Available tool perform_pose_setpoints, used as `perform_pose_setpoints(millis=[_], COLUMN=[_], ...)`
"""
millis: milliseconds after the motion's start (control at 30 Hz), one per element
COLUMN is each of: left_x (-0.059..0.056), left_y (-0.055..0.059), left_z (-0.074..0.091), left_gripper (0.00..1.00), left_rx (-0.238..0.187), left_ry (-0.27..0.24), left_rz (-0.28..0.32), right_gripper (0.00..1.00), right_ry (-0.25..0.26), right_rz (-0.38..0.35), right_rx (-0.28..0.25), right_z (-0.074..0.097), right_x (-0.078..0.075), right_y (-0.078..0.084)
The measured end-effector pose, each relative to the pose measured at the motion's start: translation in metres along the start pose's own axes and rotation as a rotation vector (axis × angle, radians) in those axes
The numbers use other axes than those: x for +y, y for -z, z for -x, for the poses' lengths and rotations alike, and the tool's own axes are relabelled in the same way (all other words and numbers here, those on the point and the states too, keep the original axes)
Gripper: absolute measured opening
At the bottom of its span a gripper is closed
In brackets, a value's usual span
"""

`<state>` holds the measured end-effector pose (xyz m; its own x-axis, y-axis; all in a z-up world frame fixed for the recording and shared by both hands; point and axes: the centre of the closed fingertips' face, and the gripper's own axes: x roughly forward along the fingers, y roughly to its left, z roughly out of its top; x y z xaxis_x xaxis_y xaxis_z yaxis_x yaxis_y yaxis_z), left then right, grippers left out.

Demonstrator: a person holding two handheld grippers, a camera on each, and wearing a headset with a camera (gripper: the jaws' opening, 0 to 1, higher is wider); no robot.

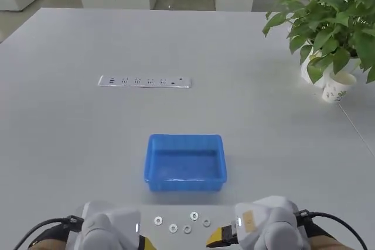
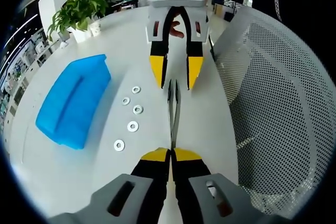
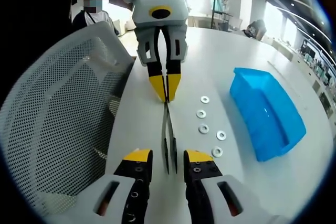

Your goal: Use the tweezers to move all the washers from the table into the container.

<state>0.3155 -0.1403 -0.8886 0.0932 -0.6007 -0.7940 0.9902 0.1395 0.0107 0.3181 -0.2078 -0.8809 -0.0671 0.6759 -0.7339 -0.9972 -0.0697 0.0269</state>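
Several small metal washers (image 1: 187, 229) (image 2: 133, 126) (image 3: 203, 128) lie loose on the grey table, just in front of the blue container (image 1: 185, 164) (image 2: 73, 98) (image 3: 268, 111). Thin metal tweezers (image 2: 174, 108) (image 3: 168, 140) stretch between the two grippers, low over the table beside the washers. My left gripper (image 2: 171, 153) (image 3: 167, 97) (image 1: 143, 243) is shut on one end of them. My right gripper (image 3: 169, 155) (image 2: 176, 74) (image 1: 220, 238) is open, its yellow fingers on either side of the tweezers' other end, where the two arms stand apart.
A white power strip (image 1: 144, 82) lies beyond the container. A potted plant (image 1: 331, 33) stands at the table's far right. A white mesh chair back (image 2: 278, 103) (image 3: 58, 108) is close behind the grippers at the table's near edge.
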Motion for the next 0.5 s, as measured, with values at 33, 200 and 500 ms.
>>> perform_pose_setpoints(millis=[33,200,500], left_x=[0.000,-0.003,-0.003], left_y=[0.000,-0.001,-0.011], left_z=[0.000,0.000,0.008], left_gripper=[0.05,0.05,0.05], left_rx=[0.001,-0.001,-0.015], left_ry=[0.001,0.010,0.010], left_rz=[0.003,0.004,0.013], right_gripper=[0.25,0.23,0.22], right_ry=[-0.003,-0.004,-0.011], right_rz=[0.002,0.012,0.026], right_rx=[0.003,0.009,0.020], right_z=[-0.001,-0.005,-0.009], right_x=[0.000,0.000,0.000], right_y=[0.000,-0.002,-0.002])
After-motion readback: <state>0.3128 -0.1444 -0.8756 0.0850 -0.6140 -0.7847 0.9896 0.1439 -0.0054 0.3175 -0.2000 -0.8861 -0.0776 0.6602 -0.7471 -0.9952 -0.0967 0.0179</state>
